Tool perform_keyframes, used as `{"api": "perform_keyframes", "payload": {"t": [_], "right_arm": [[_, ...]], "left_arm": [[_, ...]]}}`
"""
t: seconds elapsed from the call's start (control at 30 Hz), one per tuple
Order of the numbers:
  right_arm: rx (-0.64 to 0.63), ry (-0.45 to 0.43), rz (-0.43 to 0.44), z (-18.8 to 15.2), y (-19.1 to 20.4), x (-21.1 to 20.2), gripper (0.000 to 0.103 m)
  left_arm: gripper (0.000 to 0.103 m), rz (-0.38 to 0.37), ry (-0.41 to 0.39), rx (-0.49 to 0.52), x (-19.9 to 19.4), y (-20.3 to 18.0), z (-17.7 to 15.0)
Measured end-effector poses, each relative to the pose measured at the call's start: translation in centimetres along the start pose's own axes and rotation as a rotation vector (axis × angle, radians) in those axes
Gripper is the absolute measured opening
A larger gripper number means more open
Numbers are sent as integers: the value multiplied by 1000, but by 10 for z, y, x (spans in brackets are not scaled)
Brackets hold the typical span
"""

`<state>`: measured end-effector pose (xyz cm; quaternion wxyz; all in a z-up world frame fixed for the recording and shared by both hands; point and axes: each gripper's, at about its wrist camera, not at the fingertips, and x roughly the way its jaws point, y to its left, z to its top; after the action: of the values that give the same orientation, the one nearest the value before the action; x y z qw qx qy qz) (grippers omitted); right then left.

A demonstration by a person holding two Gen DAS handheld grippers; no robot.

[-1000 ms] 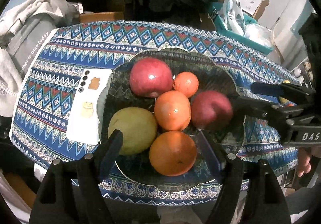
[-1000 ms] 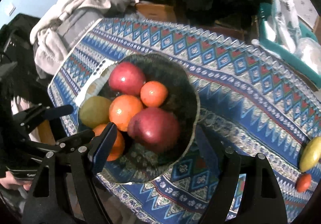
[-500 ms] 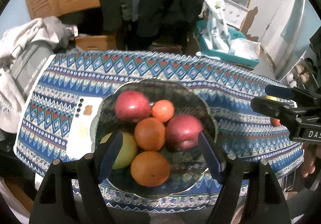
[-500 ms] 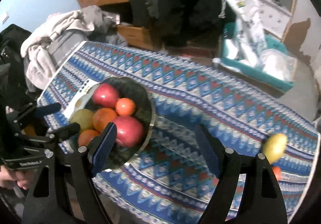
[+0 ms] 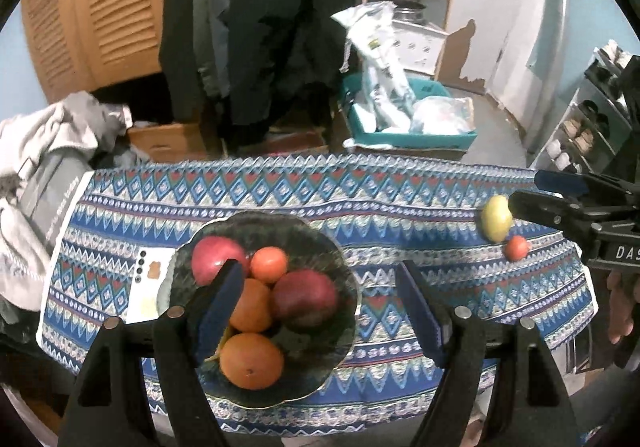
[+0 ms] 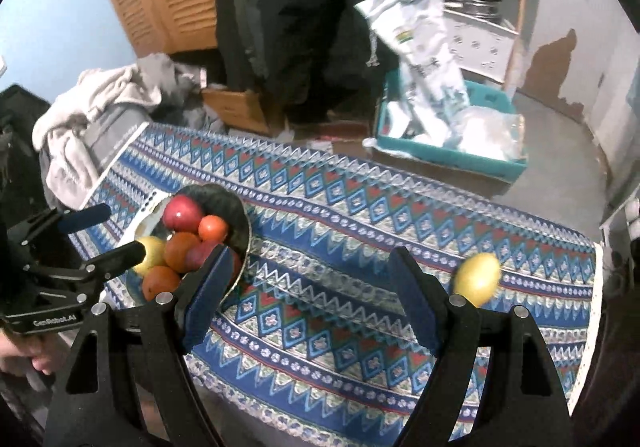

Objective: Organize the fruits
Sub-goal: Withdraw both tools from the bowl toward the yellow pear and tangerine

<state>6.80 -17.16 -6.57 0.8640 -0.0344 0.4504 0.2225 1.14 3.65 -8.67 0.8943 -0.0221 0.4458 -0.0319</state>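
Observation:
A dark glass bowl (image 5: pixel 336 259) on the patterned tablecloth holds two red apples (image 5: pixel 216 259), several oranges (image 5: pixel 250 361) and a mostly hidden yellow-green fruit; it also shows in the right wrist view (image 6: pixel 236 215). A yellow lemon (image 5: pixel 496 217) and a small red-orange fruit (image 5: pixel 516 247) lie on the cloth at the right end; the lemon also shows in the right wrist view (image 6: pixel 478 277). My left gripper (image 5: pixel 320 307) is open and empty above the bowl's near side. My right gripper (image 6: pixel 310 299) is open and empty above the cloth between bowl and lemon.
A white phone (image 5: pixel 148 287) lies left of the bowl. Grey clothes (image 5: pixel 48 151) are heaped at the table's left end. Beyond the table are a teal bin with bags (image 5: pixel 400 119), cardboard boxes and hanging coats. The table's right edge (image 6: pixel 596 287) is near the lemon.
Both grippers have pulled up and back from the bowl, so the whole table now shows. The right gripper has swung right toward the lemon. Both stay open and empty.

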Motion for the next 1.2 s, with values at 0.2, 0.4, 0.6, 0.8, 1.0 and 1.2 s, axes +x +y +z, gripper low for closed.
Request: {"api": "perform_keyframes", "payload": {"t": [0.2,0.4,0.6,0.8,1.0,1.2], "right_arm": [[59,-39,-24,-5,-28,-31,81],[91,-81,-69,-9,-55,-57,83],[135,-118,-107,-15,-88,-78,84],[187,-106,-134,-23,-118,-82,84],[212,-73,-162,-36,-138,-75,84],[235,-34,-191,-49,-156,-62,84]], "left_arm": [[80,-29,-22,23,-11,-24,9],[82,-50,-28,43,-13,-48,17],[82,-91,-27,64,-14,-76,26],[85,-123,-14,83,-9,-98,30],[85,-123,-6,110,5,-112,33],[85,-126,20,134,27,-123,34]]}}
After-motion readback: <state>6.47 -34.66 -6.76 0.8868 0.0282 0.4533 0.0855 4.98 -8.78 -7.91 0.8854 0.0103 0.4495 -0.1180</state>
